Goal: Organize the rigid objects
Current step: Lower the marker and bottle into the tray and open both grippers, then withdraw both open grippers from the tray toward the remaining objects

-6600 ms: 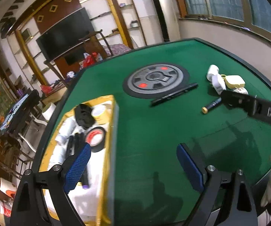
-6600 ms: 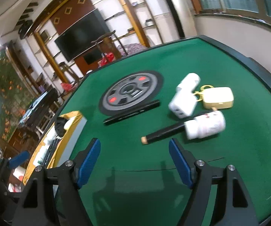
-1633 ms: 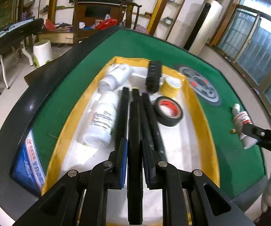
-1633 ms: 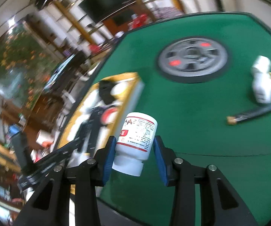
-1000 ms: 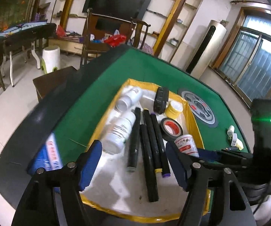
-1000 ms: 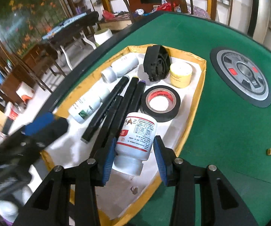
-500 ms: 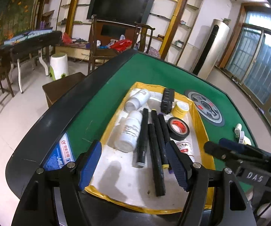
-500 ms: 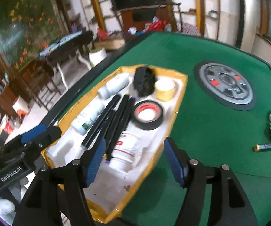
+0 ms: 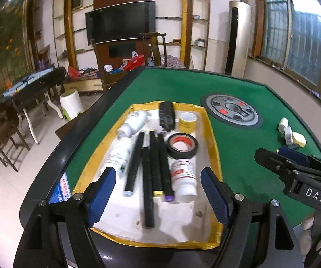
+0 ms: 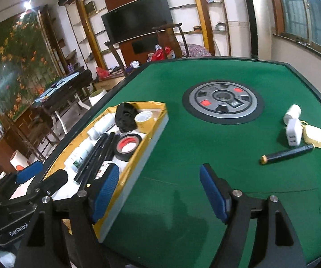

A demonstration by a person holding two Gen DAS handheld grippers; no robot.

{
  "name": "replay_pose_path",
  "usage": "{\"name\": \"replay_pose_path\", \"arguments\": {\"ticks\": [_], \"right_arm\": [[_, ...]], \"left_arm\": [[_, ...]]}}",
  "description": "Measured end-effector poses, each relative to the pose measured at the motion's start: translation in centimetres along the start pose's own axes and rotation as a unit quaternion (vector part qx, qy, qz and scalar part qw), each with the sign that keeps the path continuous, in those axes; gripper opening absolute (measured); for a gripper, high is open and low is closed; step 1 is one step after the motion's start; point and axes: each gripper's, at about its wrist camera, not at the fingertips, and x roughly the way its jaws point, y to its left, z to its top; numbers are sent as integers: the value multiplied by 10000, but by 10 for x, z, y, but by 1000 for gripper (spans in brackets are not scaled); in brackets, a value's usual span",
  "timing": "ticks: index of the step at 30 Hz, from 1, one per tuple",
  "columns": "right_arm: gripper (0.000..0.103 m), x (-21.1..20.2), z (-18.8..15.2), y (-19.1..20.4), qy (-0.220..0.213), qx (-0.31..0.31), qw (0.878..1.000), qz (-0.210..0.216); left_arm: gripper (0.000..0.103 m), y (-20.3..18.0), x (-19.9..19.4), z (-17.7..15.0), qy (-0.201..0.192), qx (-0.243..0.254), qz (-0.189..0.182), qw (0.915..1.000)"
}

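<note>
From the left wrist, the left gripper (image 9: 158,195), jaws opening and empty, overlooks the crowded tray (image 9: 214,143), while from the right wrist the right gripper (image 10: 159,192), likewise opening and empty, faces the black pen (image 10: 287,154), which may roll if nudged.

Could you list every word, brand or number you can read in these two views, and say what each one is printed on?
"DAS": on the black body of the right tool, left wrist view.
"GenRobot", cut off at the edge: on the body of the left tool, right wrist view.
Labels on the white bottle and the blue sticker on the table rim: too small and blurred to read.
</note>
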Motion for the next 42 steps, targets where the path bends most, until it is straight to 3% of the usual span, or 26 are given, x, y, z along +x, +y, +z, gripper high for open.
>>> {"name": "replay_pose_path", "arguments": {"ticks": [14, 17, 35, 39, 42], "right_arm": [[77, -11, -12, -29, -97, 250, 9996, 23], [77, -11, -13, -37, -102, 332, 9994, 15], [77, -3, -20, -60, -4, 618, 9981, -22], [77, -13, -14, -84, -119, 747, 9971, -105], [77, -32, -3, -131, -339, 1190, 9911, -498]], "left_arm": [[85, -64, -2, -3, 138, 717, 65, 9973], [91, -72, -3, -3, 115, 797, 110, 9967], [91, -89, 7, -8, 305, 986, 71, 9946], [91, -89, 7, -8, 348, 990, -99, 9944], [91, -88, 9, -9, 352, 943, -227, 9947]]}}
